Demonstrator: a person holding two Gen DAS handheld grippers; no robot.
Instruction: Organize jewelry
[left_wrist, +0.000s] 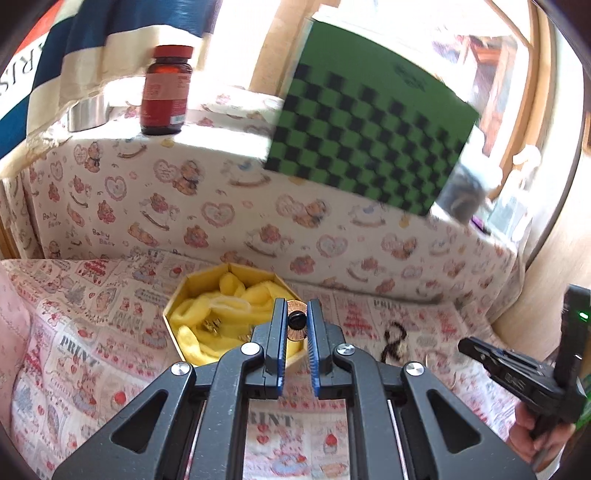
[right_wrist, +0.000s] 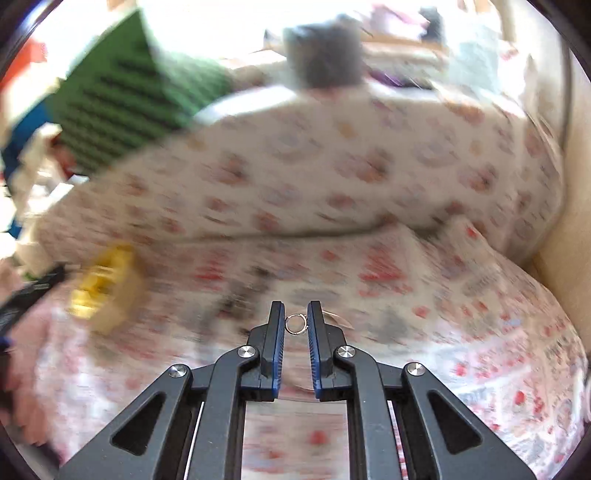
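Copper disc earring (left_wrist: 296, 320) clamped in left gripper (left_wrist: 296, 325) over the yellow jewelry box (left_wrist: 207, 295); small ring (right_wrist: 295, 324) pinched in right gripper (right_wrist: 296, 325) above the bedspread (right_wrist: 443, 332). Step: carrying both to box. Next: lower, release onto padding

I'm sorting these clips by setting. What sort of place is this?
Most likely a room in a home: a padded seat under a teddy-bear print cover, a pill bottle on the ledge behind it, and a yellow jewelry box on the cushion.
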